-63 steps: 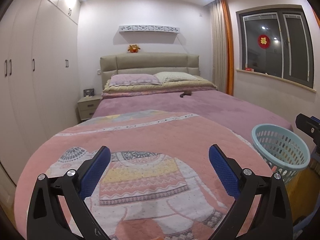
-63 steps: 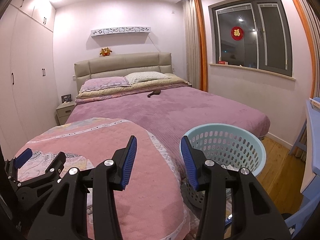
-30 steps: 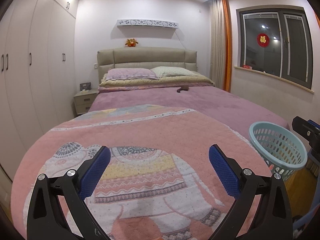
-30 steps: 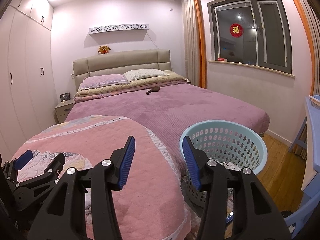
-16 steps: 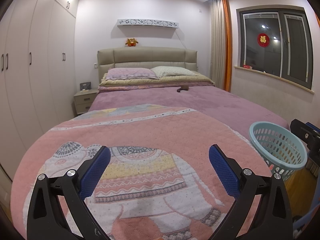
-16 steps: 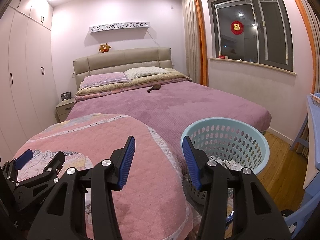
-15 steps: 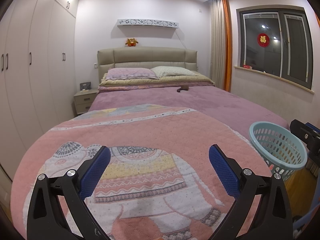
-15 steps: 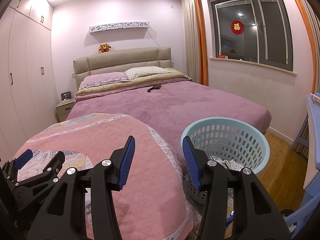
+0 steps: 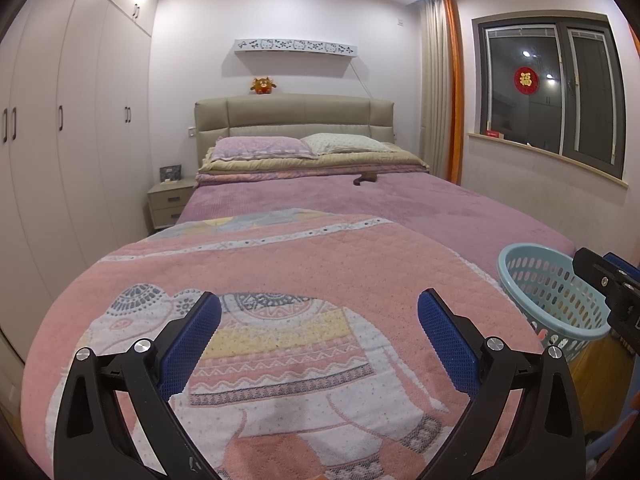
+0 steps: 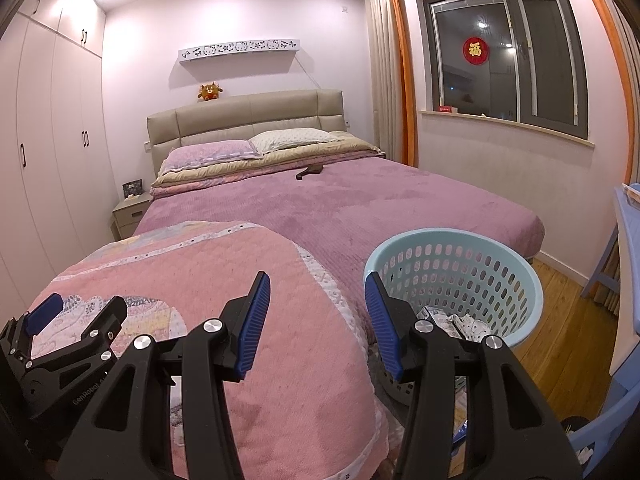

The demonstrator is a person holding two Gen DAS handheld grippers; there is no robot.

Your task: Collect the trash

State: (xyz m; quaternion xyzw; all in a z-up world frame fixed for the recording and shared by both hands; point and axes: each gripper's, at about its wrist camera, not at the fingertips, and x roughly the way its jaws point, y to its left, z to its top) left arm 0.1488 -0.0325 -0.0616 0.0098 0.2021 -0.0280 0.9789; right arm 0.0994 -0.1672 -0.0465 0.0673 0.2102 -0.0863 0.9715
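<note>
A light blue perforated basket (image 10: 456, 256) stands on the floor at the foot corner of the bed, with crumpled white paper (image 10: 466, 326) in its bottom. It also shows in the left wrist view (image 9: 548, 292) at the right. My right gripper (image 10: 316, 312) is open and empty, hovering over the bed edge just left of the basket. My left gripper (image 9: 318, 332) is wide open and empty above the pink elephant quilt (image 9: 280, 312). A small dark brown object (image 9: 366, 178) lies far up the purple bedspread near the pillows, also visible in the right wrist view (image 10: 309, 171).
The bed (image 10: 360, 208) fills the room's middle. White wardrobes (image 9: 60, 140) line the left wall, with a nightstand (image 9: 168, 204) beside the headboard. A window (image 10: 508, 64) and wooden floor (image 10: 560, 304) are at right, with a blue table edge (image 10: 624, 248).
Both grippers have stayed open. The views have barely shifted over the last second; earlier both drifted slightly forward and the basket came a little closer in the right view.
</note>
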